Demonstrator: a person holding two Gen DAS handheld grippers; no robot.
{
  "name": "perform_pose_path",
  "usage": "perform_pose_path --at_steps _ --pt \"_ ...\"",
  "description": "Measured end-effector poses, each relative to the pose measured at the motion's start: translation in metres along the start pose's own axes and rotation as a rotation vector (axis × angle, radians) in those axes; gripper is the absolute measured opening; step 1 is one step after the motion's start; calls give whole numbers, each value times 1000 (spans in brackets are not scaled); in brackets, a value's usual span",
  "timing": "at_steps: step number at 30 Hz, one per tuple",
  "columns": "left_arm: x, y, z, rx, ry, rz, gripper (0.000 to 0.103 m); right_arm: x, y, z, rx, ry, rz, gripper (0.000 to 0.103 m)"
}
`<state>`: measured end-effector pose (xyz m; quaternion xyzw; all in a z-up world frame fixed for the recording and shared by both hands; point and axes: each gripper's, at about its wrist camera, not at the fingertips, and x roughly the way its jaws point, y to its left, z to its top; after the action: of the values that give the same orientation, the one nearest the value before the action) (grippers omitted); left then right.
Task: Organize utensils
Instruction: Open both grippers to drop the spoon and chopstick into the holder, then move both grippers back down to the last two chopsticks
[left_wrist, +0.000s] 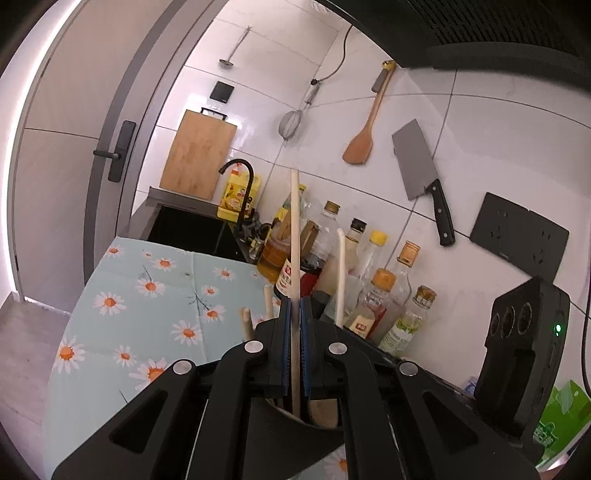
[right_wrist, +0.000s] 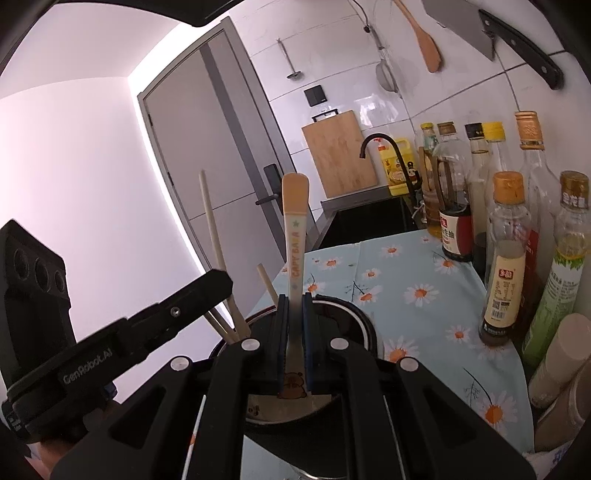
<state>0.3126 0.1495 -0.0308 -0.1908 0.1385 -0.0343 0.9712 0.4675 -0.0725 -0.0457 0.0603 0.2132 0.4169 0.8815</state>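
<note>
Left gripper (left_wrist: 295, 314) clamps a chopstick (left_wrist: 294, 236) upright over the dark holder (left_wrist: 295, 424). Right gripper (right_wrist: 294, 314) pinches a spoon (right_wrist: 294, 236) above the same holder, bottles (right_wrist: 502, 258) at three o'clock.

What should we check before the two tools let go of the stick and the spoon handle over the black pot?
1. Left tool shut on the pale wooden chopstick: ok.
2. Right tool shut on the cream printed utensil handle: ok.
3. Chopstick's lower end inside the round black utensil holder: ok.
4. Handle's lower end over the holder: ok.
5. Holder standing on the daisy-print tablecloth: ok.
6. Room left inside the holder: cannot tell.
</note>
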Motion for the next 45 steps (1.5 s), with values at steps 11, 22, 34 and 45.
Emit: perform_pose_path --at_steps 11,22,34,45 --pt "-10 -4 -3 16 31 8 14 -12 5 0 4 -2 -2 16" --pt "-33 -13 3 31 28 -11 14 -35 15 7 1 -5 -4 20" --pt "-80 -29 9 85 84 -55 23 -91 28 14 63 -30 -20 34" --pt "-100 -9 -24 97 275 -63 23 -105 53 -30 147 98 -76 38"
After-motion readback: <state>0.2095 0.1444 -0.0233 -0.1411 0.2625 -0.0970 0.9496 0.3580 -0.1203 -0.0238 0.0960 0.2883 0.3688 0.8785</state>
